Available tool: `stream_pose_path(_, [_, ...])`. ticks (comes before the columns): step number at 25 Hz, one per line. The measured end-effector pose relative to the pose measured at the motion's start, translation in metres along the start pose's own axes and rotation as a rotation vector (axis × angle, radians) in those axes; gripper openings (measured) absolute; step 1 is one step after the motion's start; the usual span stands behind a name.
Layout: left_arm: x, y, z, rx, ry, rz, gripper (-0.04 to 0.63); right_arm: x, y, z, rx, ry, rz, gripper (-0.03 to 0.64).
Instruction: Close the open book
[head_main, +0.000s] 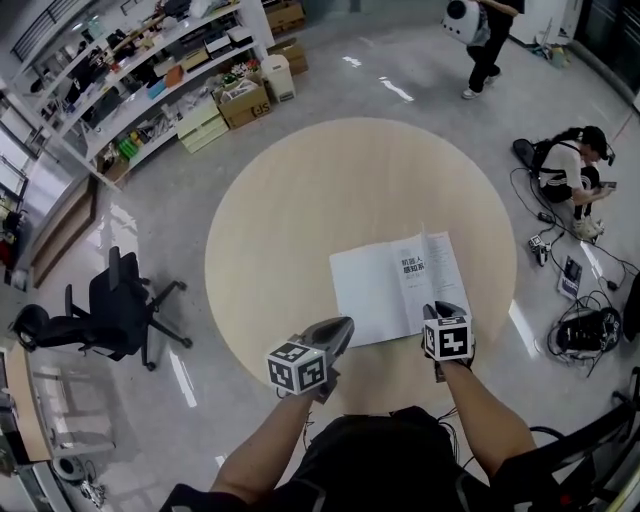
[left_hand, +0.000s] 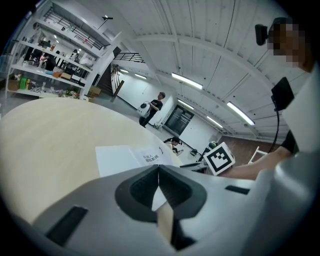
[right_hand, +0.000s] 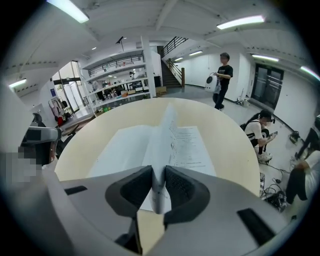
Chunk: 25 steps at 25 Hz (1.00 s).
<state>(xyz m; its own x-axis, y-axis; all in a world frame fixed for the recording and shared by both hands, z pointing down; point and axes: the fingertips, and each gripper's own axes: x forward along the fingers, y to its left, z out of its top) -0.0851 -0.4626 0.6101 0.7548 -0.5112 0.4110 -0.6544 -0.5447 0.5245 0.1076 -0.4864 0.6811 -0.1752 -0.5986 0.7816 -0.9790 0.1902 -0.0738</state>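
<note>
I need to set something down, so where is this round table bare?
The table is bare on its far half and left side, beyond the open book. The near edge is crowded: book, left claw, right claw.

Bright, even indoor lighting seen through wide-angle optics.
Overhead strip lights (right_hand: 240, 21) give diffuse light with faint shadows and glare streaks on the glossy floor (head_main: 395, 90). Both gripper views bow straight lines and darken at the corners. The left gripper (left_hand: 159, 169) and right gripper (right_hand: 158, 170) blur near the lens, while the book (head_main: 385, 290) is sharp.
</note>
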Motion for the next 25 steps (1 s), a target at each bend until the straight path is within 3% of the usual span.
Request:
stream_pose_path(5, [0.008,-0.010,-0.002,-0.001,0.019,0.004,-0.006,0.004,-0.053,-0.020,0.096,0.021,-0.041,0.071])
stream_pose_path(12, [0.006,-0.013,-0.001,-0.004,0.024,0.024,-0.006,0.010,-0.088,-0.037,0.229,0.016,-0.032,0.087])
stream_pose_path(21, [0.012,-0.019,-0.008,-0.008,0.030,0.039,-0.006,-0.002,-0.149,-0.059,0.277,0.035,-0.095,0.089])
stream_pose_path(25, [0.012,-0.024,-0.007,-0.011,0.023,0.040,-0.006,-0.020,-0.160,-0.046,0.287,-0.028,-0.104,0.089])
